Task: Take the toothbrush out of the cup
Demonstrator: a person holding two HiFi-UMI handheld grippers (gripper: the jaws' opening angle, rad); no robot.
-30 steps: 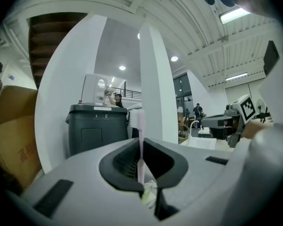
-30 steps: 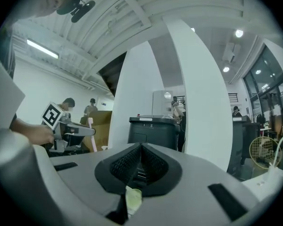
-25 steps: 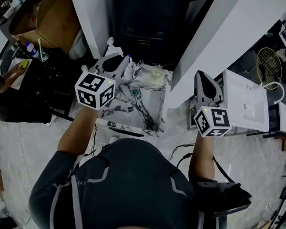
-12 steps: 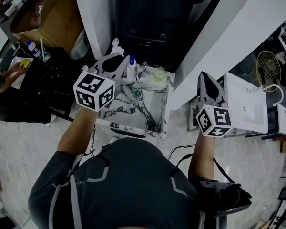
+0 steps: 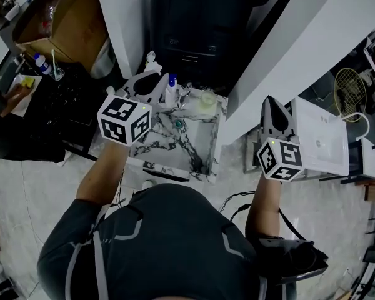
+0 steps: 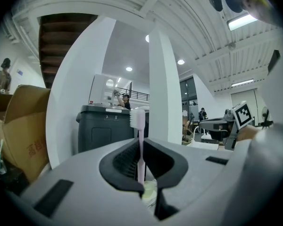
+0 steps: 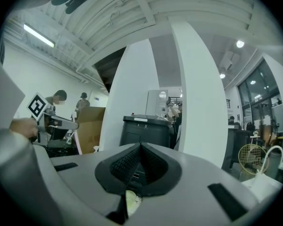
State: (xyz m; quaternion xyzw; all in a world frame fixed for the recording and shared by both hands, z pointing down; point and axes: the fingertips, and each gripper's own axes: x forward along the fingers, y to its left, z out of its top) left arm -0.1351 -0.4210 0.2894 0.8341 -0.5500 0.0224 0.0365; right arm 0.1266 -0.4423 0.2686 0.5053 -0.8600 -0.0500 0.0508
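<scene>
Pinched the slim pale-pink plastic toothbrush [image 6: 140, 145] in the left tool [image 6: 141, 172], jaws almost fully together on the handle, with the white bristle head standing upright above them. Gripped it low on the handle and vertical, probably to suit a straight lift out of a rim. Pointed that tool level over the far left corner of the white marble-patterned bench [image 5: 197, 152]. Seemed to have the brush clear of the pale translucent plastic cup [image 5: 206, 99], which stood apart from the tool near the bench's far edge. Shut the right tool [image 7: 140, 166] completely on nothing, jaws meeting. Held it beyond the bench's right edge, well apart from cup and brush, likely just to be out of the way. Had a small blue-capped white bottle [image 5: 171, 87] on the far edge, between the cup and the left tool.
</scene>
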